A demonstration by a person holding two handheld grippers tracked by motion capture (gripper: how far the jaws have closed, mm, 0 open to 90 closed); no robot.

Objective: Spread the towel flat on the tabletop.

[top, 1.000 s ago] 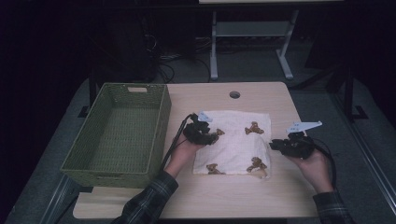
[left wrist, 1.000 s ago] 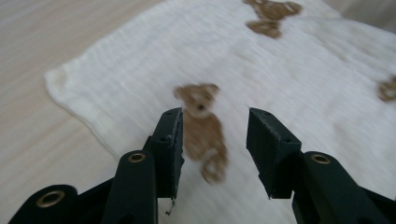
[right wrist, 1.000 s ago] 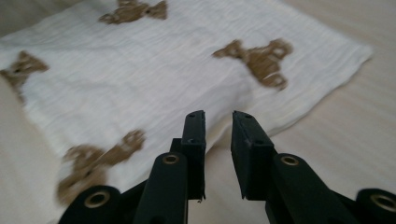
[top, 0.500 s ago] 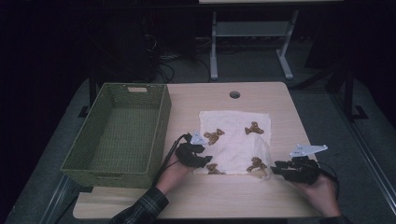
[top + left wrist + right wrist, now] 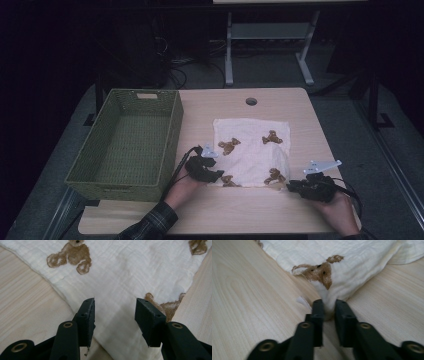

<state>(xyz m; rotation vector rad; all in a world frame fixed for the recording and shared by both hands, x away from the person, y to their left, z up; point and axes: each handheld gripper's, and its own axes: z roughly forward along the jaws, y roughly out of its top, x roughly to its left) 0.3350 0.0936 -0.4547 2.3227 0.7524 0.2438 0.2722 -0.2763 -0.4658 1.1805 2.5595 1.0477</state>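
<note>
Cloth of cream cotton printed with brown teddy bears (image 5: 252,150) lies flat at the middle of the pale wooden table (image 5: 295,107), and we work its near edge. Our left gripper (image 5: 115,315) hangs over the 7 o'clock corner with jaws spread wide, the fabric showing between them. Our right gripper (image 5: 329,308) pinches the 5 o'clock corner, jaws clamped on it. At 9 o'clock stands a green woven rectangular basket (image 5: 127,140).
</note>
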